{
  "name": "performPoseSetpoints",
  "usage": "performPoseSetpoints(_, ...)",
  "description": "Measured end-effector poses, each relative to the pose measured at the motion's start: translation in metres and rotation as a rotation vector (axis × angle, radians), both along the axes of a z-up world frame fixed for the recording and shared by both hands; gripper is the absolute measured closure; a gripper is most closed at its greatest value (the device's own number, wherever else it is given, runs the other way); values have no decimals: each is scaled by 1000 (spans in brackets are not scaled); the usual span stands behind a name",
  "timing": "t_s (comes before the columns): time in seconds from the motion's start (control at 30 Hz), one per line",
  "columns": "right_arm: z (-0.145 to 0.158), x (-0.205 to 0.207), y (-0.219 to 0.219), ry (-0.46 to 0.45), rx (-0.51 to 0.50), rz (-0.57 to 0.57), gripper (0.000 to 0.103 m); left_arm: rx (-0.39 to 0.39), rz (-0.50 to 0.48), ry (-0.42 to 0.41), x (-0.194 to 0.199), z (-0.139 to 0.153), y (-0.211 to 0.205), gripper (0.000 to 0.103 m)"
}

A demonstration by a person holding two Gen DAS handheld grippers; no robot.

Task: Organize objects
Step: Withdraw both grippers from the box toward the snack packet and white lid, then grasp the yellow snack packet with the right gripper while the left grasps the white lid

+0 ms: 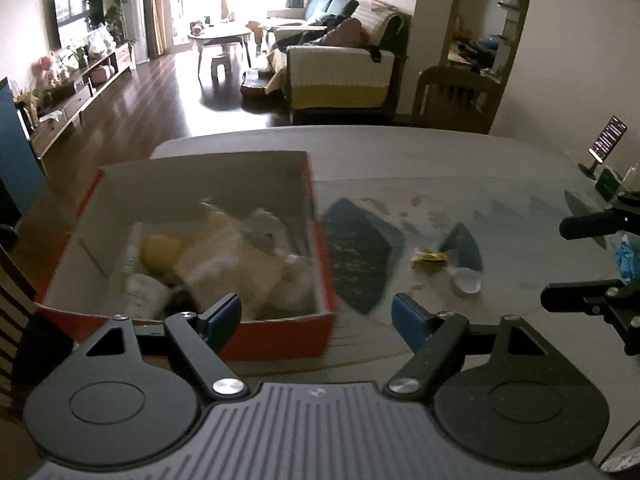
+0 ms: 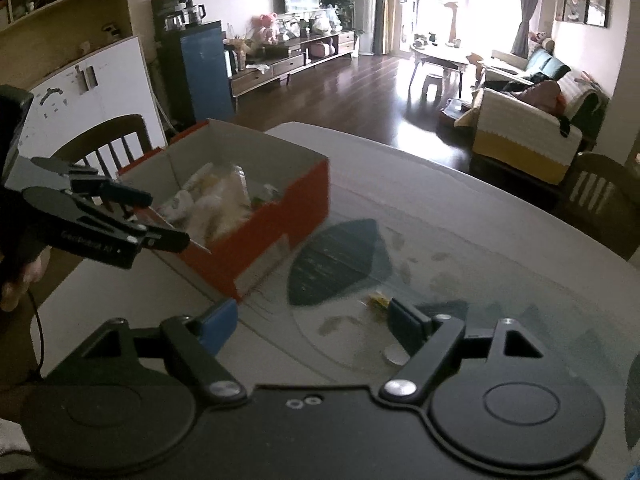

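An open orange cardboard box [image 1: 280, 334] [image 2: 280, 216] stands on the table's left part, filled with blurred pale packets and a yellow item [image 1: 160, 254]. My left gripper [image 1: 316, 318] hovers open just before the box's near right corner, nothing between its blue pads. A small yellow wrapper [image 1: 430, 259] [image 2: 378, 301] and a white round lid [image 1: 466, 282] [image 2: 394, 354] lie on the table to the box's right. My right gripper [image 2: 312, 320] is open and empty, low over the table, with the wrapper just beyond its right finger. The left gripper also shows at the box's near-left edge [image 2: 160, 220] in the right wrist view.
The table [image 1: 440, 160] carries a pale mat with dark blue shapes [image 1: 360, 256]. A phone on a stand [image 1: 608, 138] is at the far right edge. Wooden chairs [image 2: 104, 140] [image 2: 600, 196] stand around the table. Beyond are the living room floor and a sofa [image 1: 340, 76].
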State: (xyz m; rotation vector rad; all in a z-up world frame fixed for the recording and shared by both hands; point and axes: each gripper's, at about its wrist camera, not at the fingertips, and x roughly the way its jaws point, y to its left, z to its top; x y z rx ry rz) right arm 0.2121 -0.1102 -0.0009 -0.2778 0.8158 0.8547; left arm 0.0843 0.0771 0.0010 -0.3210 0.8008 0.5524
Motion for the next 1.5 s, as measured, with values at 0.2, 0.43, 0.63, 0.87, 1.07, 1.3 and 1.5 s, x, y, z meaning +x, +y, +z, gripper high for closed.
performPoseSetpoints(0.2, -14, 19, -41, 10, -10, -35, 21, -34, -27, -13, 30, -14, -29, 14)
performPoseSetpoints(0.43, -36, 42, -81, 33, -29, -101, 21, -45, -33, -31, 69, -34, -54, 0)
performPoseSetpoints(0.63, -54, 64, -99, 58, -40, -149, 21, -27, -37, -33, 100, -54, -60, 0)
performPoseSetpoints(0.87, -77, 99, -94, 93, -79, -170, 21, -29, -68, -10, 133, -84, -68, 0)
performPoseSetpoints(1.07, -92, 125, -77, 114, -94, -135, 21, 6, -75, 5, 152, -112, -80, 0)
performPoseSetpoints(1.3, -106, 144, -45, 130, -120, 1, 21, 12, -70, -21, 172, -132, -88, 0)
performPoseSetpoints(1.5, -119, 161, -15, 162, -122, 136, 21, 22, -79, -24, 183, -147, -92, 0)
